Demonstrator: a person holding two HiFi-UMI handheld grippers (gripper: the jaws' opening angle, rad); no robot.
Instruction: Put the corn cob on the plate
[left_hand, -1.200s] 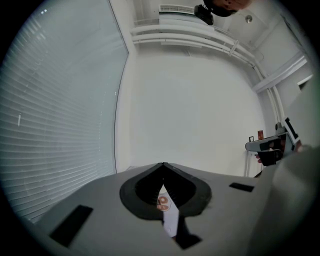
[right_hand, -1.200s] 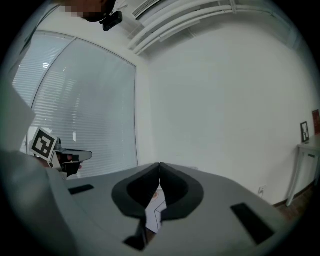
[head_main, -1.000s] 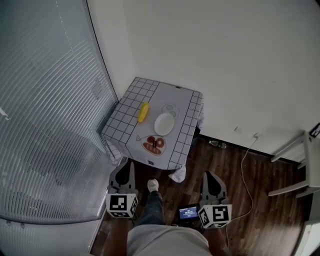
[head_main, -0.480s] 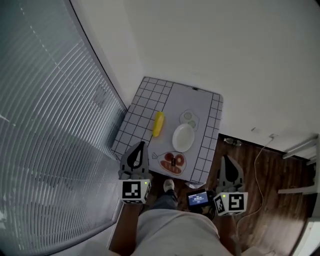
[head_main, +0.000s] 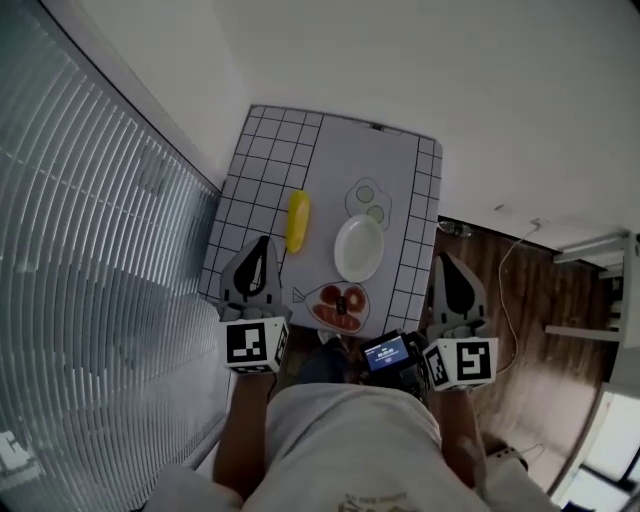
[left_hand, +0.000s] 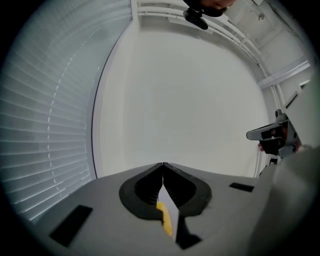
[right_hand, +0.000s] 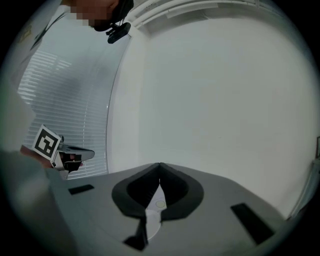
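Tools: both are pressed together, with nothing pinched between the pads. The left tool (head_main: 262, 243) is held over the near left part of the bench (head_main: 268, 150), its tip above the checked cover. The right tool (head_main: 444, 260) is held just beside the bench's right edge, above the wooden floor (head_main: 520, 310). Each tool points roughly level toward the white wall (head_main: 450, 80).

Corn cob (head_main: 297, 221): lies flat on the bench, just ahead of the left tool's tip and slightly to its right, not touching it. Its length runs along the line in which that tool points. In the left gripper view a yellow sliver of it shows low in the slot beneath the closed jaws.

Plate (head_main: 359, 248): white and round, on the bench ahead of both tools and between them. It is right of the corn cob, near it but apart, and ahead-left of the right tool.

Red-brown shape (head_main: 340, 305): sits between the two tools at the bench's near edge, just behind the plate. Whether it is a print or an object cannot be told at this size.

Blinds (head_main: 90, 250): run along the left tool's outer side.
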